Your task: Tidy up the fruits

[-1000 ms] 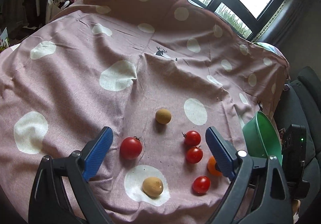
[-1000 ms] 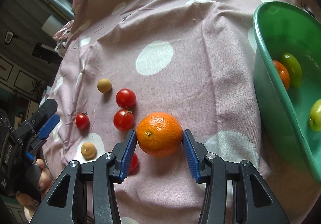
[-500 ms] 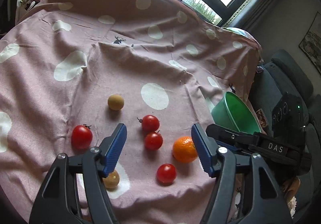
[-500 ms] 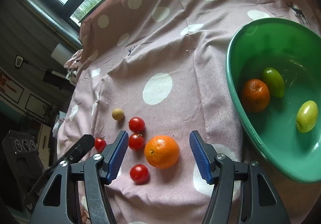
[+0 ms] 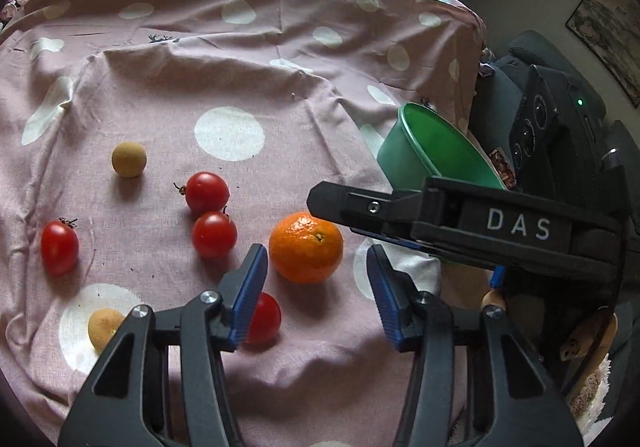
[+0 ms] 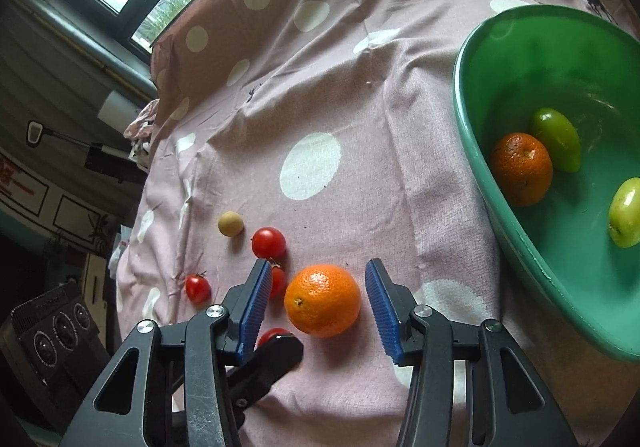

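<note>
An orange (image 6: 322, 299) lies on the pink dotted cloth (image 6: 360, 95) between the blue pads of my right gripper (image 6: 318, 307). The jaws are closing, with a small gap still on each side of the fruit. My left gripper (image 5: 316, 293) is also closing, and the same orange (image 5: 306, 253) sits just ahead of its tips, untouched. One black finger (image 6: 276, 351) of the left gripper reaches in beside a red tomato (image 6: 272, 335). The green bowl (image 6: 472, 151) at the right holds another orange (image 6: 520, 167) and two green fruits (image 6: 558, 139).
Several red tomatoes (image 5: 207, 192) and two tan round fruits (image 5: 129, 159) lie left of the orange. The right gripper's black finger (image 5: 400, 211) crosses above the orange in the left wrist view. The cloth drops off behind the bowl (image 5: 424, 151).
The left gripper swung right, from the tomatoes to the orange, and its jaws narrowed. The right gripper let go of the orange, opened wide, then narrowed again around it.
</note>
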### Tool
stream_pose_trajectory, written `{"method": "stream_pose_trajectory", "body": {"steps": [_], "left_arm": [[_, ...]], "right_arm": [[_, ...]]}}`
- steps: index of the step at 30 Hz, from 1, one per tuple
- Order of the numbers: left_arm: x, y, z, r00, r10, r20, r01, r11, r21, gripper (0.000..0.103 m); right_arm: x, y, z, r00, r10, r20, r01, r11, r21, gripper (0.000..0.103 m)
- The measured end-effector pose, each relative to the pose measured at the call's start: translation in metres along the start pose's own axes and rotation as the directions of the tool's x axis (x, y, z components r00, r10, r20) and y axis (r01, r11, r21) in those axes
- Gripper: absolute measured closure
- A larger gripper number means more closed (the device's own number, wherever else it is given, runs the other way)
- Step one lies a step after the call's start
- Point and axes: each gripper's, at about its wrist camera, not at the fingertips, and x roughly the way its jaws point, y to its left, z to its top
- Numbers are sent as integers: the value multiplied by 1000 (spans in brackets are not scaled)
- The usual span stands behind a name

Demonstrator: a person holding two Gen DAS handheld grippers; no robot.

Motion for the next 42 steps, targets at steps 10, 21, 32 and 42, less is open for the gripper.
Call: {"method": "stream_pose_trajectory", "body": {"steps": [10,21,32,42], "left_arm": [[15,-2,-1,999,13,-43,-13,1000,5,53],[22,2,0,998,22,-64,-23,1000,-10,53],[25,4,-1,997,24,-72,-24,1000,-8,53],[23,7,-2,998,37,-47,-37,999,-11,58]], "right_arm": [[11,-10,0,999,20,-45,-17,999,47,53],[21,-15,-3,995,44,-86,-38,997,72,53],[26,-12,-5,994,45,-104,-38,997,66,53],[26,-6,-7,996,19,-91,-17,1000,22,53]]}}
